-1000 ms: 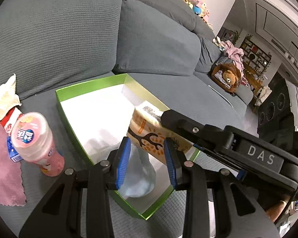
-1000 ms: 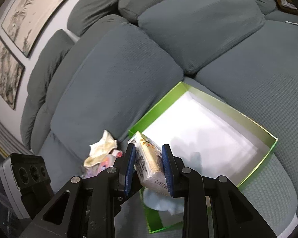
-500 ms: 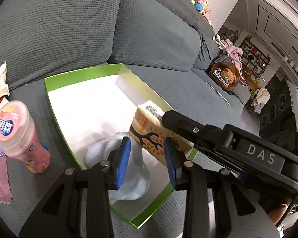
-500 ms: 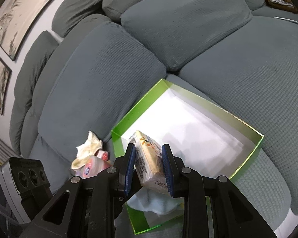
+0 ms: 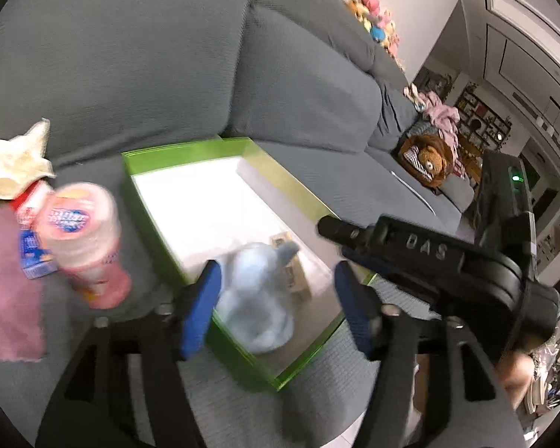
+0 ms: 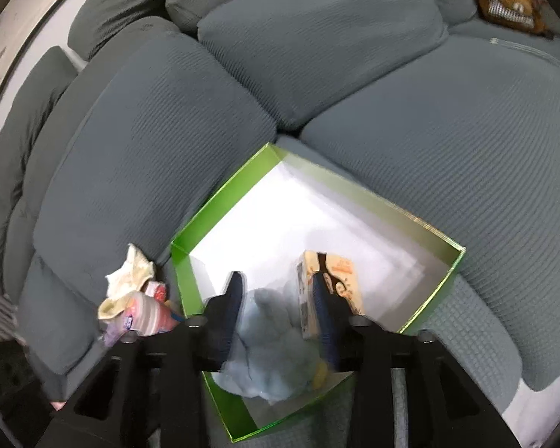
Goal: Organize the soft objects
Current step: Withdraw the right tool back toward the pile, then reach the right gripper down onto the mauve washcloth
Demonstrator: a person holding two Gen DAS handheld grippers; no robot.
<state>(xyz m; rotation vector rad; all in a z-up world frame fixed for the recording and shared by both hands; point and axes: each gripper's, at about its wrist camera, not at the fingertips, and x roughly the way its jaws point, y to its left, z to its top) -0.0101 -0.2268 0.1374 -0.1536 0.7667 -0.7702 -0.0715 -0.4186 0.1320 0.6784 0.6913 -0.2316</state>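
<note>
A green box (image 5: 295, 190) with a white inside (image 6: 444, 280) lies on the grey sofa. A light blue soft toy (image 5: 257, 298) lies in its near corner, also in the right wrist view (image 6: 268, 351). A beige tissue pack (image 6: 336, 287) with a tree print stands in the box beside the toy, mostly hidden behind it in the left wrist view (image 5: 293, 280). My right gripper (image 6: 276, 306) is open over the box, its right finger against the pack. My left gripper (image 5: 276, 306) is open and empty above the toy.
Left of the box lie a pink bottle (image 5: 82, 239), a cream cloth (image 5: 15, 160), a pink cloth (image 5: 7, 298) and a small blue-and-red pack (image 5: 31, 257). The bottle and cloth show in the right wrist view (image 6: 145, 313). A brown teddy bear (image 5: 429, 160) sits further along the sofa.
My right gripper has opened and let go of the tissue pack, which now stands in the box. My left gripper has opened wider and pulled back a little.
</note>
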